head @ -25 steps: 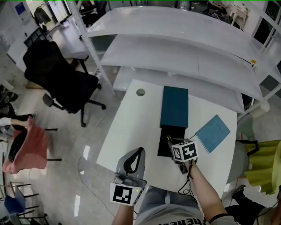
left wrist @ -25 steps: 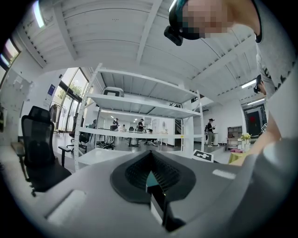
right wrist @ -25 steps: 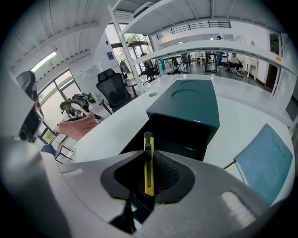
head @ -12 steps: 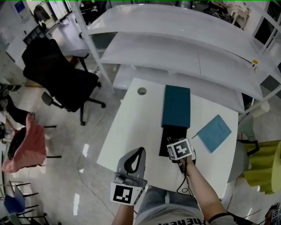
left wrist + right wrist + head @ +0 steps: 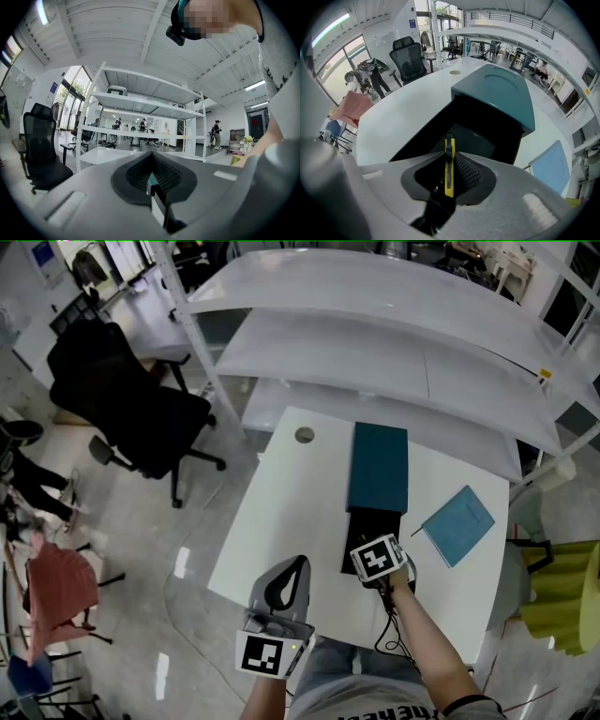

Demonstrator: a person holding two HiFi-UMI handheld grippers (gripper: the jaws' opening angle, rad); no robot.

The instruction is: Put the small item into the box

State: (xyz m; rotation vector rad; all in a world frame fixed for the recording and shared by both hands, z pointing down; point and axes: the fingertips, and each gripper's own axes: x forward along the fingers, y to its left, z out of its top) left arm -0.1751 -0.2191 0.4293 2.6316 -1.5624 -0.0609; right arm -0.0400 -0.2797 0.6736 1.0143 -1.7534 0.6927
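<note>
At the table's (image 5: 281,512) near edge the left gripper (image 5: 298,563) is raised with its jaws pressed together on nothing. The right gripper (image 5: 450,158) is clenched on a yellow utility knife (image 5: 449,183), held over the black open tray (image 5: 361,526) of the teal box (image 5: 379,470). A blue notebook (image 5: 457,524) lies further right.

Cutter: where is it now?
Right gripper view: the cutter is clamped in the right gripper, over the near edge of the open black box, with the teal lid beyond.
</note>
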